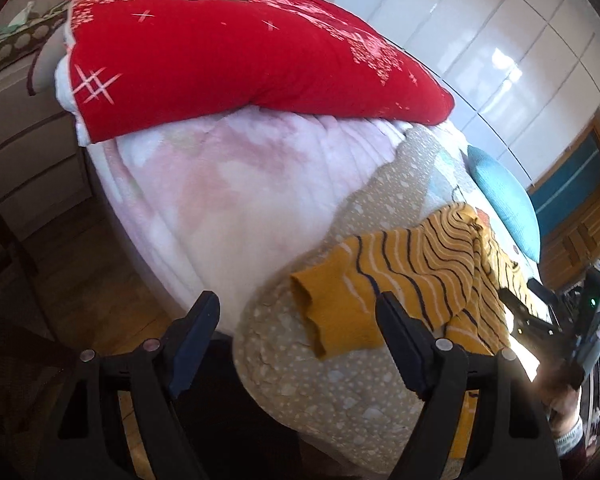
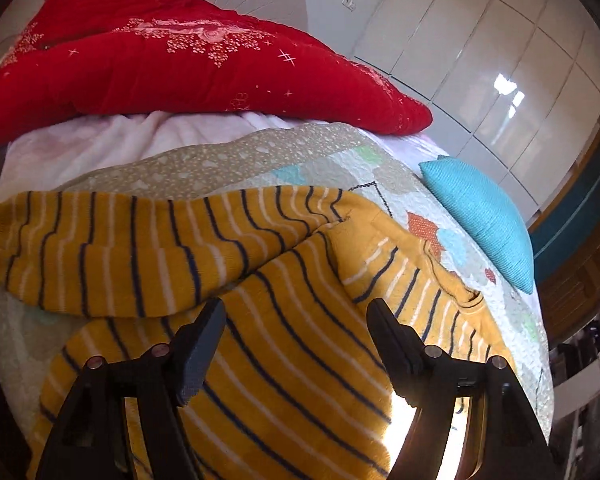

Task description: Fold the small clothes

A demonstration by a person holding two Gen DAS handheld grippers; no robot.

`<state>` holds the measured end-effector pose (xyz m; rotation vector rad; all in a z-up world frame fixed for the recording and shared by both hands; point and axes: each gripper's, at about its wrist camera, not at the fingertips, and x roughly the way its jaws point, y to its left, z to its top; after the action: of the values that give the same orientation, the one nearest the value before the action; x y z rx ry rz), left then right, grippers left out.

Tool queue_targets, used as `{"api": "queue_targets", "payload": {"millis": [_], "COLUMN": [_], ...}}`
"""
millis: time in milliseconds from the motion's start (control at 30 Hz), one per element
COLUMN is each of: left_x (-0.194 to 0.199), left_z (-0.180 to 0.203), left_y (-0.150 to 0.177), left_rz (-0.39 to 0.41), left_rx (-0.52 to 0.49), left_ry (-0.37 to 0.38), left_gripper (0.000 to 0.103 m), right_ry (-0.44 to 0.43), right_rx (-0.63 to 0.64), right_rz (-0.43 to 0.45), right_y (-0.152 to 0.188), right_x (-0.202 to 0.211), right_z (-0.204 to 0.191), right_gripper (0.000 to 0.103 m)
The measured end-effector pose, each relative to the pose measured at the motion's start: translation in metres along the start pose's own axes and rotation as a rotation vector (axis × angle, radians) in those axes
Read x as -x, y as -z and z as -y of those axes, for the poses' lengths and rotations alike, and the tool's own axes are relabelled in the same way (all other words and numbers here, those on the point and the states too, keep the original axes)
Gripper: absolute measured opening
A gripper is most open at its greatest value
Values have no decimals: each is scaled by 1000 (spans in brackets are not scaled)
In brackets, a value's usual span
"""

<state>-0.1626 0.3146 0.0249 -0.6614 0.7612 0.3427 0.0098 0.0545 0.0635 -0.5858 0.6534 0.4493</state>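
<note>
A small mustard-yellow sweater with navy and white stripes (image 2: 284, 280) lies spread on the patterned quilt (image 2: 228, 164) on the bed. One sleeve stretches left, its plain yellow cuff (image 1: 332, 312) showing in the left wrist view. My left gripper (image 1: 296, 312) is open, hovering just in front of that cuff, holding nothing. My right gripper (image 2: 296, 316) is open, low over the sweater's body, jaws apart with striped fabric between them but not pinched. The right gripper's body (image 1: 540, 312) shows at the right edge of the left wrist view.
A red embroidered quilt (image 1: 228, 52) lies folded on a pink blanket (image 1: 204, 200) at the bed's far end. A turquoise cushion (image 2: 484, 216) rests at the bed's right side. White wardrobe doors (image 2: 500, 60) stand beyond. A drawer unit (image 1: 24, 152) and wooden floor are to the left.
</note>
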Motion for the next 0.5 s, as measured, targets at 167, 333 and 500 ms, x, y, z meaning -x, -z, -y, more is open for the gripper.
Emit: {"api": "queue_targets", "payload": {"millis": [167,333,500], "left_x": [16,30,33], "left_z": [-35,-67,-86], "left_y": [-8,-7,-3], "left_rz": [51,79,70], "left_rx": [86,152,186], "left_ry": [-47,-84,-105], "left_gripper": [79,79,79], "right_ry": [-174,-284,-323], "right_rx": [89,291,445], "right_rz": [41,79,111], "right_y": [-7,-13,-11], "right_x": [28,37,33], "right_z": [-57,-142,-212], "right_gripper": [78,78,78]}}
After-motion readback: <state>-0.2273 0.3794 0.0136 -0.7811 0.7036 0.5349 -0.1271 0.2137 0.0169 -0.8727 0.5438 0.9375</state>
